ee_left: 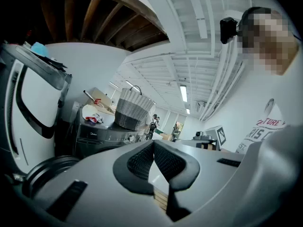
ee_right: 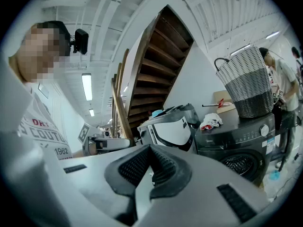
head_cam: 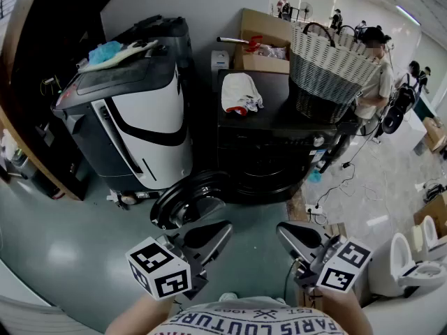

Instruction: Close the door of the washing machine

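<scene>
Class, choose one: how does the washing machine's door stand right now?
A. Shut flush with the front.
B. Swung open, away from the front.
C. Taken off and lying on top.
B: the round door stands swung out from the front of the washing machine, and the right gripper view shows the uncovered drum.

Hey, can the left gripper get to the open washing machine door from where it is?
Probably yes. The door hangs open just ahead of the left gripper, and nothing stands between them. Its jaws are shut, which suits a push.
</scene>
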`<state>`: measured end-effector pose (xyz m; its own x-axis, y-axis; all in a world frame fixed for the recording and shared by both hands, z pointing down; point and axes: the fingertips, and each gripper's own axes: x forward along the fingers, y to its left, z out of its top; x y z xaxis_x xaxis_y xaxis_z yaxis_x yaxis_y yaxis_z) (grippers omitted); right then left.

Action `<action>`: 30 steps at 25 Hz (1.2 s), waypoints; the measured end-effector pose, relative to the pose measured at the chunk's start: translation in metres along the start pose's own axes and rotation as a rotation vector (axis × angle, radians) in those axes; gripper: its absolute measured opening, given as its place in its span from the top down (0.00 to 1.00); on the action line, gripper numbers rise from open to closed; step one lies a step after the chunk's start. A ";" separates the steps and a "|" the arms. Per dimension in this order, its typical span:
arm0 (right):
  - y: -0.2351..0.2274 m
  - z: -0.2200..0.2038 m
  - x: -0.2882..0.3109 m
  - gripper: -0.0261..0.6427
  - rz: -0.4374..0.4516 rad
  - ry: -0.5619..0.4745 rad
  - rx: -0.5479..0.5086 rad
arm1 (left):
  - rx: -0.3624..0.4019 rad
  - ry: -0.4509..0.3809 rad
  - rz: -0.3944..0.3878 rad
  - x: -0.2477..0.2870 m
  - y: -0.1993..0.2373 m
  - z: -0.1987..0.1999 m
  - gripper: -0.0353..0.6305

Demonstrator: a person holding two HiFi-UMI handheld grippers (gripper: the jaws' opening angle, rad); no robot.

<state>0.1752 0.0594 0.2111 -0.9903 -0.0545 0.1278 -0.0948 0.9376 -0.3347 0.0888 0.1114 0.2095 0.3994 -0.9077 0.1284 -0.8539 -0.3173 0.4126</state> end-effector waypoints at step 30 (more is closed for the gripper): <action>-0.004 -0.047 0.202 0.93 0.212 0.193 0.083 | -0.161 -0.040 0.348 -0.108 0.170 -0.006 0.91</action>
<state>-0.0198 0.0611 0.2822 -0.9522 0.2131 0.2189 0.0962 0.8891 -0.4474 -0.0975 0.1570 0.2717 0.0790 -0.9646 0.2518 -0.8713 0.0559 0.4875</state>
